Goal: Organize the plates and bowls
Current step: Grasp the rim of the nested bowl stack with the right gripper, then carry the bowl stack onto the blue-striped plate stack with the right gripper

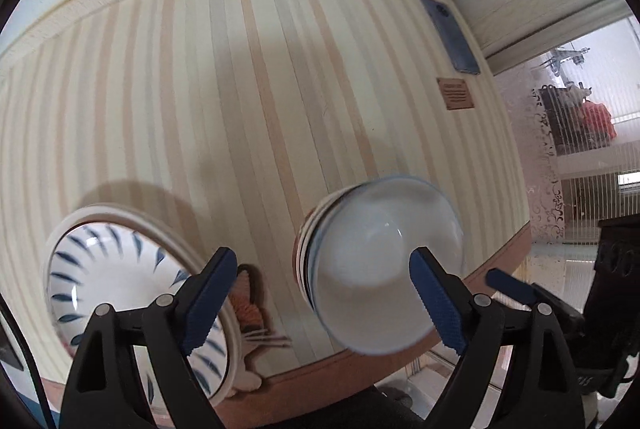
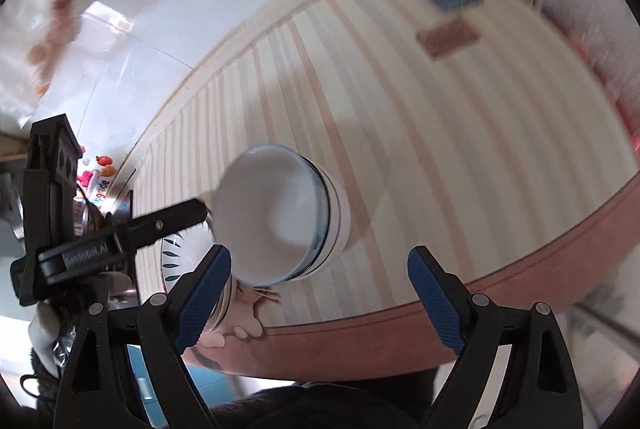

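Note:
A stack of white bowls [image 1: 376, 265] stands near the table's front edge, blurred in both views, and appears as the bowl stack [image 2: 276, 217] in the right wrist view. To its left a blue-leaf patterned bowl [image 1: 116, 293] rests on a stack of white plates [image 1: 64, 229]. My left gripper [image 1: 324, 305] hangs open above the gap between the two stacks, holding nothing, its right finger [image 1: 436, 301] overlapping the white bowls. My right gripper [image 2: 320, 301] is open and empty just right of the bowl stack. A finger [image 2: 176, 219] of the left gripper reaches in from the left.
A striped tablecloth [image 1: 260, 89] covers the table, with a brown front edge [image 2: 520, 269]. A blue phone [image 1: 450, 35] and a brown label [image 1: 456, 93] lie at the far right corner. A wall borders the table's far side. Small colourful items [image 2: 100, 169] sit beyond its left end.

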`<state>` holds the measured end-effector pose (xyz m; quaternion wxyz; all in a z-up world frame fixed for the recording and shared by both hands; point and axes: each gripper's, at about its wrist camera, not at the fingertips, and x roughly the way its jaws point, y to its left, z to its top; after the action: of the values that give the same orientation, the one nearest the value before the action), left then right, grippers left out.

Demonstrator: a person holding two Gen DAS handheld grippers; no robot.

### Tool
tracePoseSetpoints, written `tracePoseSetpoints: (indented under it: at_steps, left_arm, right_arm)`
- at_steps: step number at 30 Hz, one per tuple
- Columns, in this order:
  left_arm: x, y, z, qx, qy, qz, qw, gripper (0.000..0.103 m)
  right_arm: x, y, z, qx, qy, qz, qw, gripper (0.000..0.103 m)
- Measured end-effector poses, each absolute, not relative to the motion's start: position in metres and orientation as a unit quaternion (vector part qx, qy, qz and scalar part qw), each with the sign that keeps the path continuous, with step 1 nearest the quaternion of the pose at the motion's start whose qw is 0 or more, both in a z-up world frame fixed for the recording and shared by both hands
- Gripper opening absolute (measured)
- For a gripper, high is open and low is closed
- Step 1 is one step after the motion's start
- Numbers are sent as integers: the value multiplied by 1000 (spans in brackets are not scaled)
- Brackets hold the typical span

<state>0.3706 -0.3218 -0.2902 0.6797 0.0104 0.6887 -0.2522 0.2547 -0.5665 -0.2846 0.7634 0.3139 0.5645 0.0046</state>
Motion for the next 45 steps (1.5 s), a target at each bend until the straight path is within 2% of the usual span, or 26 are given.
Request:
tracePoseSetpoints:
  at_steps: [8, 12, 14, 15, 19, 28, 45]
  left_arm:
    - [383, -336, -343, -26, 736, -275, 618, 86]
    - [383, -338, -356, -53, 748, -290, 594, 63]
    - [384, -338, -356, -59, 746, -291, 597, 63]
    - [384, -337, -356, -63, 745, -291, 597, 63]
    - [386, -331, -356, -83, 742, -291, 598, 63]
    - [383, -324, -344, -86, 732, -286, 613, 63]
    - [393, -278, -304, -104, 702, -270, 651, 63]
  right_arm:
    - [283, -563, -358, 369, 596, 65, 710, 92]
    - [293, -558, -382, 395, 599, 87, 691, 91]
    - [300, -555, -389, 398, 603, 97, 685, 82]
    - [303, -553, -394, 399, 605, 99, 682, 68]
    - [307, -552, -407, 407, 608, 92, 676, 56]
    - [303, -556, -416, 435, 602, 89, 664, 54]
    - [336, -516, -406, 396, 612, 117, 674, 54]
